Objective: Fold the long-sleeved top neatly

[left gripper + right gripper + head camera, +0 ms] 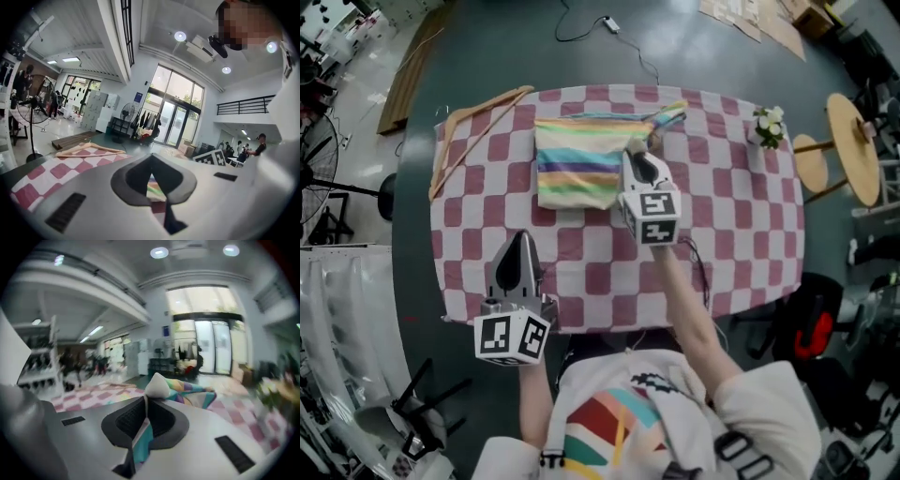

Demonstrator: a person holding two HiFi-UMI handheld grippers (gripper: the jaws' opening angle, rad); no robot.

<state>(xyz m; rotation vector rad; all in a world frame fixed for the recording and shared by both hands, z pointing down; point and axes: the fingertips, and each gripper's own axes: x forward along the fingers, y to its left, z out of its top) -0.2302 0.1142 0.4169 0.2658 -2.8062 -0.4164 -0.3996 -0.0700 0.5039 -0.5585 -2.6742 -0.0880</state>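
Note:
The striped long-sleeved top (577, 161) lies partly folded at the far middle of the checked tablecloth (731, 225). My right gripper (639, 155) is shut on the top's right edge, and a white and teal fold of the top (157, 386) sticks up between its jaws, lifted off the table. One sleeve (668, 117) trails toward the far right. My left gripper (519, 255) hovers shut and empty over the near left of the table, well short of the top (157, 190).
A wooden hanger (473, 122) lies at the far left corner of the table. A small pot of white flowers (768, 127) stands at the far right corner. Round wooden stools (853, 145) stand on the floor to the right.

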